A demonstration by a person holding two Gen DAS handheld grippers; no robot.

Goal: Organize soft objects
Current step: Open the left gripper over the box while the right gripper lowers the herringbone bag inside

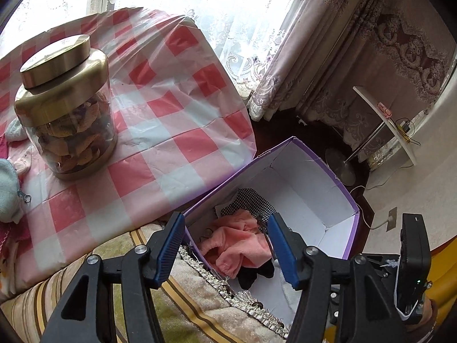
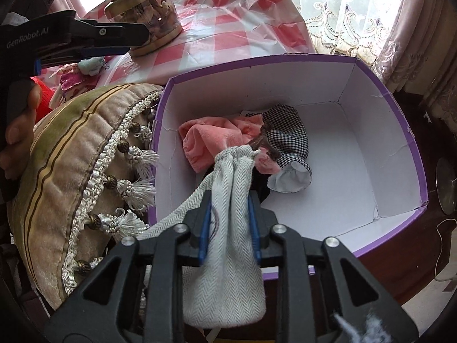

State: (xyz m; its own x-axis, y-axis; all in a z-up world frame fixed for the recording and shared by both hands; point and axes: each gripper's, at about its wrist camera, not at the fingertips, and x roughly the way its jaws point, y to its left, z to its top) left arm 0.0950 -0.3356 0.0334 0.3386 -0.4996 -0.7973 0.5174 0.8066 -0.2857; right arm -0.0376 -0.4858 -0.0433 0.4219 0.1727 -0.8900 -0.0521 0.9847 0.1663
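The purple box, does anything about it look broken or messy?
A bit. The purple box has creased, cracked white walls, with tears along the rim. The pink cloth and checked cloth inside lie crumpled in a heap, not folded.

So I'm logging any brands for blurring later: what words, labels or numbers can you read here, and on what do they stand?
"GenRobot.AI": white letters on the black body of the left gripper, in the right wrist view.
A faint dark mark on the grey herringbone pouch, between the right gripper's blue pads: mostly hidden, unreadable.
A pink label on the white shelf by the curtain: too small to read.
Nothing else readable in either view.
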